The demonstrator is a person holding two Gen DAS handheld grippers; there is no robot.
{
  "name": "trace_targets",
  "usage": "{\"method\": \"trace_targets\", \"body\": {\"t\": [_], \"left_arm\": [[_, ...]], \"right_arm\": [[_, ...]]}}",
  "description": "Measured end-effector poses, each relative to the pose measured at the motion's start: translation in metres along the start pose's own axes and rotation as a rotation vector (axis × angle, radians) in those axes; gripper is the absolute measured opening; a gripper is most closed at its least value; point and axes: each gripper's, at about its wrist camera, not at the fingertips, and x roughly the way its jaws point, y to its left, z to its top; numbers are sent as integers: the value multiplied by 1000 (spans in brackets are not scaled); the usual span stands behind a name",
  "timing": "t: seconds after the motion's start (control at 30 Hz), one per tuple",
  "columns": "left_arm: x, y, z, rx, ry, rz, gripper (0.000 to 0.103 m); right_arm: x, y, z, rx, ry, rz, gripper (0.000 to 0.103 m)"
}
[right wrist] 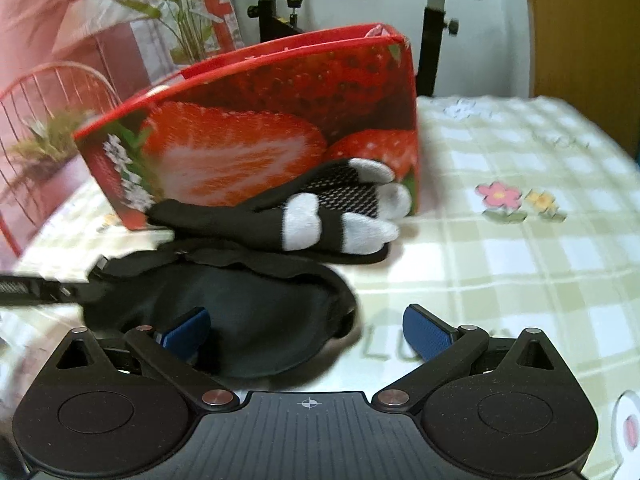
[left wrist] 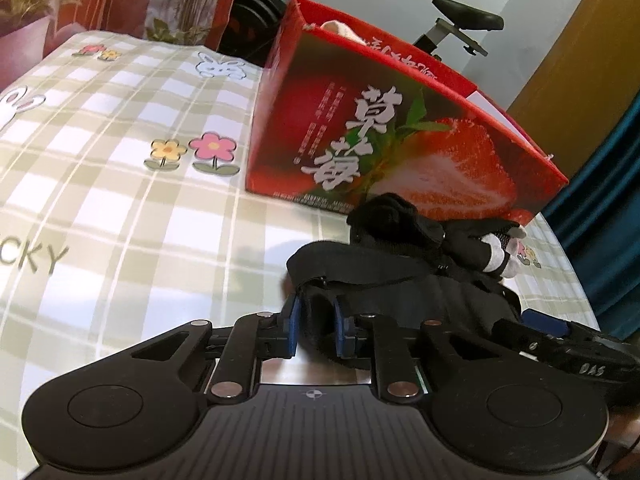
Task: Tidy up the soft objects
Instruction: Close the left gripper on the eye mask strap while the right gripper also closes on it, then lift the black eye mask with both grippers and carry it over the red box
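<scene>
A black fabric eye mask [left wrist: 400, 280] lies on the checked tablecloth in front of a red strawberry box [left wrist: 400, 128]. My left gripper [left wrist: 316, 328] is shut on the mask's strap end. A black glove with grey fingertips [left wrist: 484, 248] lies between mask and box. In the right wrist view the mask [right wrist: 256, 312] lies just ahead, the glove [right wrist: 320, 212] rests against the box [right wrist: 260, 132]. My right gripper [right wrist: 308, 332] is open, its left pad [right wrist: 188, 330] over the mask, its right pad [right wrist: 428, 332] over bare cloth. A pale soft thing [left wrist: 340, 28] pokes out of the box.
The table has a green-and-white checked cloth [left wrist: 120, 184] with flowers and rabbits. Behind it stand an exercise bike [left wrist: 464, 24], potted plants [right wrist: 176, 12] and a red wire chair [right wrist: 48, 96]. A wooden door [right wrist: 580, 28] is at right.
</scene>
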Motion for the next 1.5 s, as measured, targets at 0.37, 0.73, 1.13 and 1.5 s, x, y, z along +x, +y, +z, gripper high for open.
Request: {"method": "trace_targets", "body": {"t": [0.37,0.73,1.13,1.5], "left_arm": [[-1,3,-3,14,-5,-18,19],[-22,8,0,-21,-47,-37,13],[-53,-8,11,41,-151,-51,10],[-81,-29,47,102,-286,-77,9]], "right_arm": [[3,-2,7,110,12,89,80],[-27,-2,26,126,-60,127,13],[-55,17,40,23,-148,167,9],[-81,27,72,-56,-254,166,9]]}}
